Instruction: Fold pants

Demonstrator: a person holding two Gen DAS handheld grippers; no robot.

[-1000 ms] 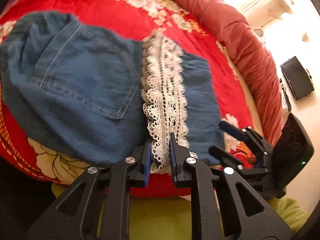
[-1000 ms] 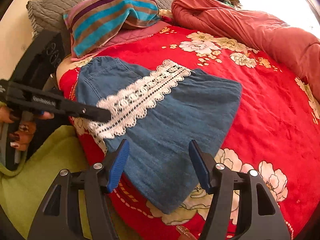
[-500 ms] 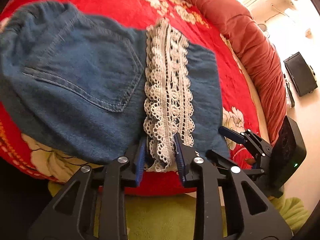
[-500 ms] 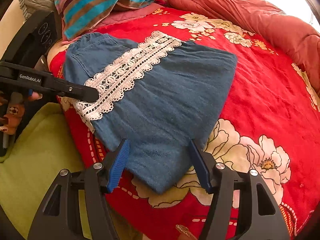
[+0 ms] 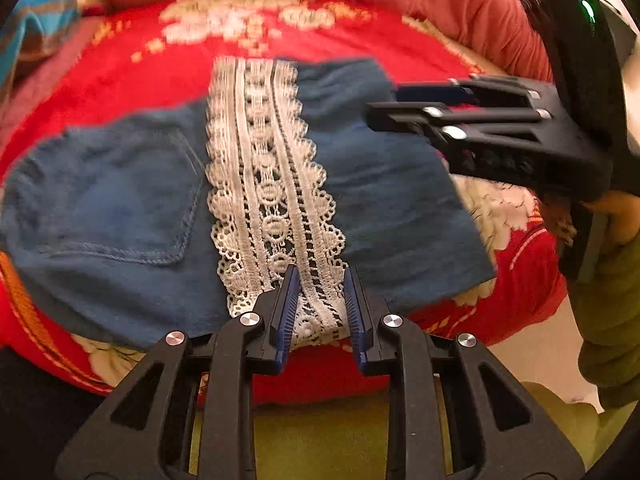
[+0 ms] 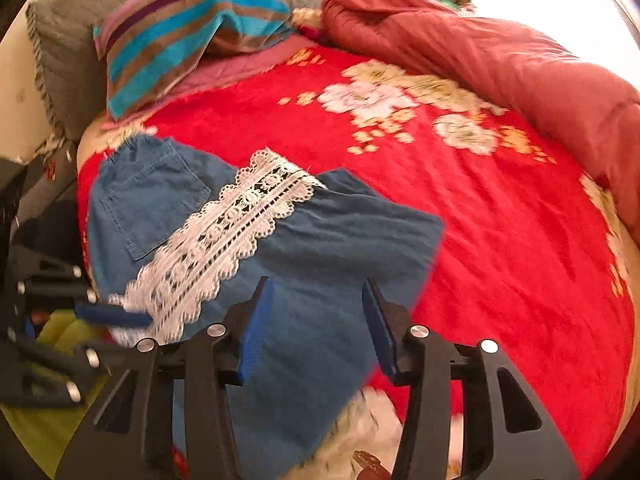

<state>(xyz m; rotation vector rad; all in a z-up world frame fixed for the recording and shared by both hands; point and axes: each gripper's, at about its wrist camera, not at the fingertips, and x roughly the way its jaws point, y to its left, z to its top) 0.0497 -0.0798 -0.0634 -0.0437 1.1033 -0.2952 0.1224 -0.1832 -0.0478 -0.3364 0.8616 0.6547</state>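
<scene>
One pair of blue denim pants (image 6: pixel 312 264) with a white lace band (image 5: pixel 276 200) lies lengthwise along our red floral bedspread's (image 6: pixel 500 220) near edge, our left gripper (image 5: pixel 320 300) closing on the lace, our right gripper (image 6: pixel 316 320) part-open, narrowing over denim.

Pants (image 6: pixel 320 264) near corner behind right claw (image 6: pixel 316 320)

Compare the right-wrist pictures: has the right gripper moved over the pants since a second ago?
Yes. The right gripper has slid in over the denim pants, away from the near edge of the red blanket, its jaws closing.
</scene>
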